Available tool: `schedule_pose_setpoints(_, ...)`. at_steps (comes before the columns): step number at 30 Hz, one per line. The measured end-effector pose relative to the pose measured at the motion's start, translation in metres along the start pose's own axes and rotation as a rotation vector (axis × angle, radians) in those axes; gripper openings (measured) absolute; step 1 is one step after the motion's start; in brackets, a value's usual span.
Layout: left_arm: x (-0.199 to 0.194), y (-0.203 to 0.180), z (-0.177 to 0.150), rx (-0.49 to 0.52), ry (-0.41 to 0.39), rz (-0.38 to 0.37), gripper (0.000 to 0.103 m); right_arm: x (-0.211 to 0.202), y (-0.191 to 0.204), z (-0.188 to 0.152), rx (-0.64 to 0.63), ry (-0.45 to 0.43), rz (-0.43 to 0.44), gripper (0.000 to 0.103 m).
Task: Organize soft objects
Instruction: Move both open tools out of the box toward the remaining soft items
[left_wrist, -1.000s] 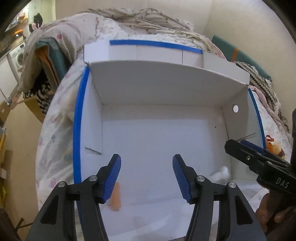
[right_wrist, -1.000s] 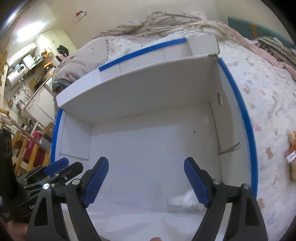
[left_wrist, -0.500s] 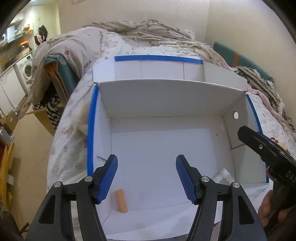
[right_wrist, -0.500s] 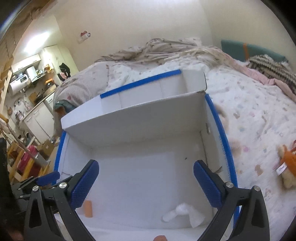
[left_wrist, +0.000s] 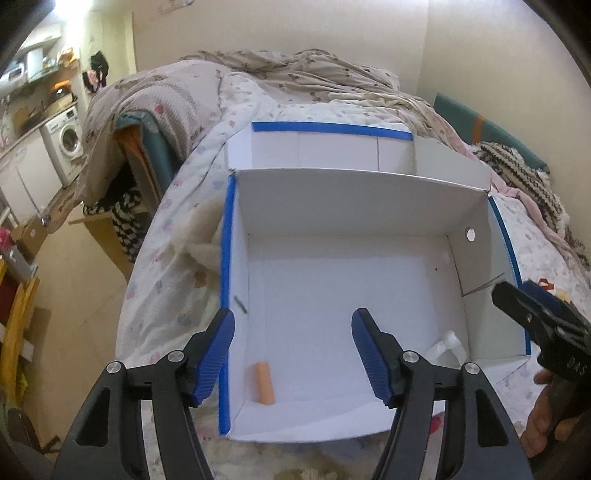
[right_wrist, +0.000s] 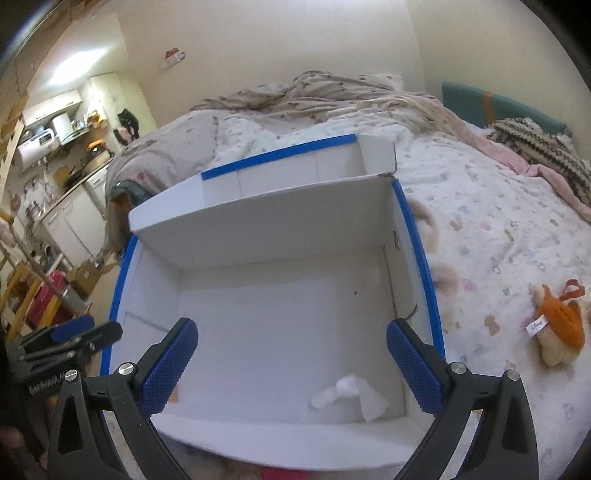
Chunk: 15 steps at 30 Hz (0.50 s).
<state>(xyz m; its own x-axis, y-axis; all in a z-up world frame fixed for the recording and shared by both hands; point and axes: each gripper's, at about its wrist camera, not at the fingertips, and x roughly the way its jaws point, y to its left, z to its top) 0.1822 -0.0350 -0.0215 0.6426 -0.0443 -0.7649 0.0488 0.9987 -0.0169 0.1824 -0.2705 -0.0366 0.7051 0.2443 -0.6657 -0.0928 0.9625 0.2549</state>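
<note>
My left gripper (left_wrist: 291, 350) and right gripper (right_wrist: 291, 363) were both wide open, holding nothing. The plush toy (right_wrist: 559, 328) looked soft and light; I'd squeeze its fat middle.

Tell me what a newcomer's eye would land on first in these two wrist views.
The big white box with blue-taped edges fills both views, lying open on the bed with only a small orange cylinder and a white tuft on its floor. Both the left gripper and the right gripper stand open and empty above it. An orange and cream plush toy lies on the bedspread, right of the box.
</note>
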Motion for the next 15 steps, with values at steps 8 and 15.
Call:
schedule_pose_setpoints(8, -0.019, 0.016, -0.019, -0.060, 0.025, -0.005, 0.063, -0.022, -0.003, -0.022, 0.034, 0.033, 0.034, 0.103)
schedule_pose_setpoints(15, -0.032, 0.020, -0.042, -0.037, 0.056, 0.026, 0.063, -0.035, 0.000, -0.039, 0.038, 0.085, 0.036, 0.103)
